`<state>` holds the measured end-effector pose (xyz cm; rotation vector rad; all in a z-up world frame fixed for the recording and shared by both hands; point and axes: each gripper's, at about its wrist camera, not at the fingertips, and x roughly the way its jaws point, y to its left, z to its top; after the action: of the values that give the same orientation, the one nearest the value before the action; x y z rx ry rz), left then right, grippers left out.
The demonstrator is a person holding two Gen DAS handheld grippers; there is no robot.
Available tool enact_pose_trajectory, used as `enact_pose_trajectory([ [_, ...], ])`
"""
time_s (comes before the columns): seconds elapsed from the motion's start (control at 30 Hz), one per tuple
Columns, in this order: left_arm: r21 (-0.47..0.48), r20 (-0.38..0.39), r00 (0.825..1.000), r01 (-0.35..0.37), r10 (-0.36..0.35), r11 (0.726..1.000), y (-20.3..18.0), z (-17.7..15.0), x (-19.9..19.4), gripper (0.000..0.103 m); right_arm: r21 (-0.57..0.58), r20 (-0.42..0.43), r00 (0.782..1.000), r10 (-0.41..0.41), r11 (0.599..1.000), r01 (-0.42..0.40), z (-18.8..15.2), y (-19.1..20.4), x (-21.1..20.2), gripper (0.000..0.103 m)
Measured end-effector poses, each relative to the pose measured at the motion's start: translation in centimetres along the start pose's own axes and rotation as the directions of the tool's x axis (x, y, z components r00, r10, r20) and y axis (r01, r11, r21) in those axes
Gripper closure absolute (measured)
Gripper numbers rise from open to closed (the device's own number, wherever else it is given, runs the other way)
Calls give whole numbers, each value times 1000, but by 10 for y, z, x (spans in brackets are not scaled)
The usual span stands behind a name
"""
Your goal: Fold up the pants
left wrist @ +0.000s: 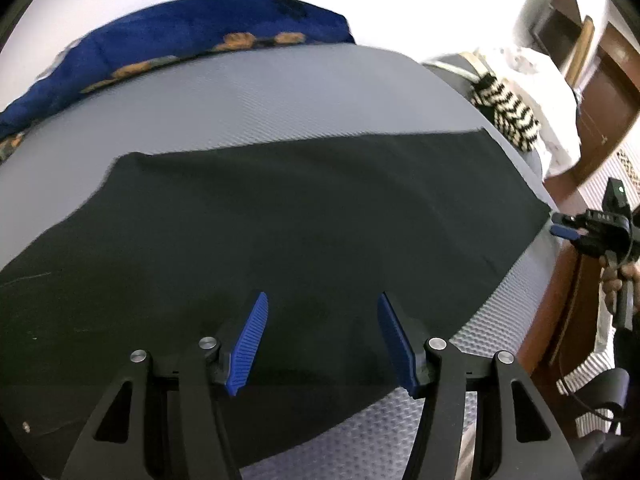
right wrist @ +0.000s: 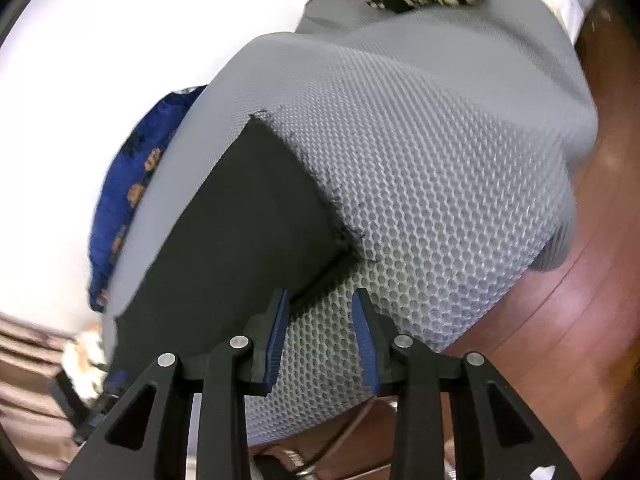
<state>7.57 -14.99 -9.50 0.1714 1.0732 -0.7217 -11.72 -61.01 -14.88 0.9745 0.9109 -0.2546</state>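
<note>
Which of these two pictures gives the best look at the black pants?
The left wrist view: the black pants spread across most of the grey mesh mat, both long edges visible. The right wrist view shows only one narrow end, with a frayed edge.

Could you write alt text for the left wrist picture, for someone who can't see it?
Black pants lie spread flat on a grey textured mat, seen from just behind the left tool, whose two blue-padded fingers are open above the cloth. At the right edge the right tool is near the pants' end; a blue patterned cloth lies beyond the mat.
</note>
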Motion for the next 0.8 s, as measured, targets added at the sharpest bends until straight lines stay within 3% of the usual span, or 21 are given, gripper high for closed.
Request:
enact_pose_trajectory([
  [0.37,-15,-65,998,-3,2,1000,-16,-7,22,45,13,47,989,141,990,-142,30,-2,26,72],
  [0.43,-15,-58,998,-6,5,1000,-16,-8,23,44,19,42,987,157,987,-158,34,-1,31,79],
  [0.57,-25,-49,999,4,-5,1000,-15,-9,24,42,8,44,992,118,993,-118,33,4,36,90],
  [0.7,-58,-32,999,18,-19,998,-5,-5,17,42,0,52,995,89,996,-89,34,19,32,94],
  [0.8,-91,10,1000,16,-15,996,11,-2,1,42,-66,57,992,116,992,-112,36,55,27,94],
])
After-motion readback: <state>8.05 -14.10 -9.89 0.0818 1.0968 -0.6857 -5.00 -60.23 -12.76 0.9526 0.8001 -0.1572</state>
